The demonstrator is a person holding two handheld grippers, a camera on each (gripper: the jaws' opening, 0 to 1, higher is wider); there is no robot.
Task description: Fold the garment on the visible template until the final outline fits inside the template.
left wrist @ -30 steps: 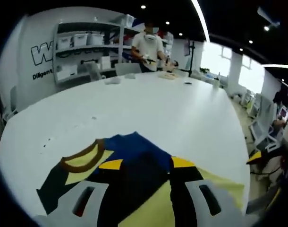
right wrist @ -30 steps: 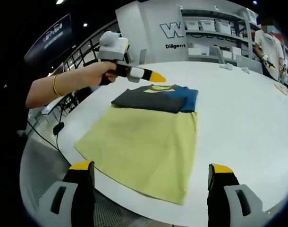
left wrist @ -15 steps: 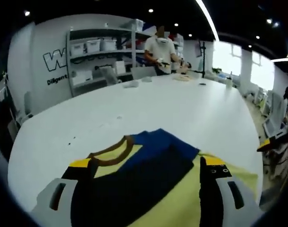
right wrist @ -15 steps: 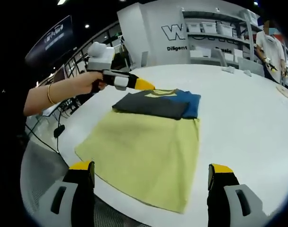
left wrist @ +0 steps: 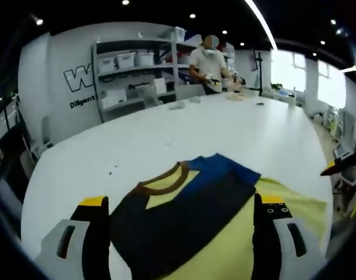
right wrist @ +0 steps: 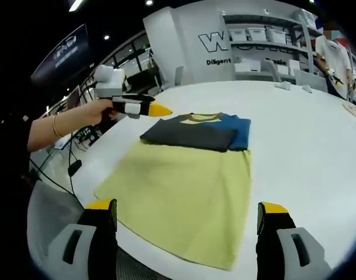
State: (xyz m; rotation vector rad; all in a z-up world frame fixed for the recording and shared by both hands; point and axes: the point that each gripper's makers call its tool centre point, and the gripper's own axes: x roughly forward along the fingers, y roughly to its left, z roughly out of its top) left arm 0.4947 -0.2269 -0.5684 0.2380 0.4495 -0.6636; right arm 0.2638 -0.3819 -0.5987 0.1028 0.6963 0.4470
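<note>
The garment (right wrist: 184, 186) lies flat on the white table (right wrist: 306, 146): a yellow body, a dark sleeve (right wrist: 189, 135) folded across the chest, a blue sleeve (right wrist: 239, 131) beside it and a brown collar (left wrist: 160, 178). My left gripper (left wrist: 184, 204) hovers open near the collar end, nothing between its jaws. In the right gripper view a hand holds that left gripper (right wrist: 157, 109) above the table, left of the collar and apart from the cloth. My right gripper (right wrist: 187, 205) stands open over the hem end, holding nothing. Its tip (left wrist: 335, 169) shows at the far right of the left gripper view.
A person (left wrist: 210, 64) stands at the table's far end, with small items (left wrist: 178, 105) lying there. Shelves with bins (left wrist: 131, 64) line the back wall. The table's rounded edge (right wrist: 61, 192) runs close to the hem, with cables on the floor beyond.
The left gripper has drawn back from the collar, moving left and away from the garment. The garment lies as before, and the right gripper has barely moved.
</note>
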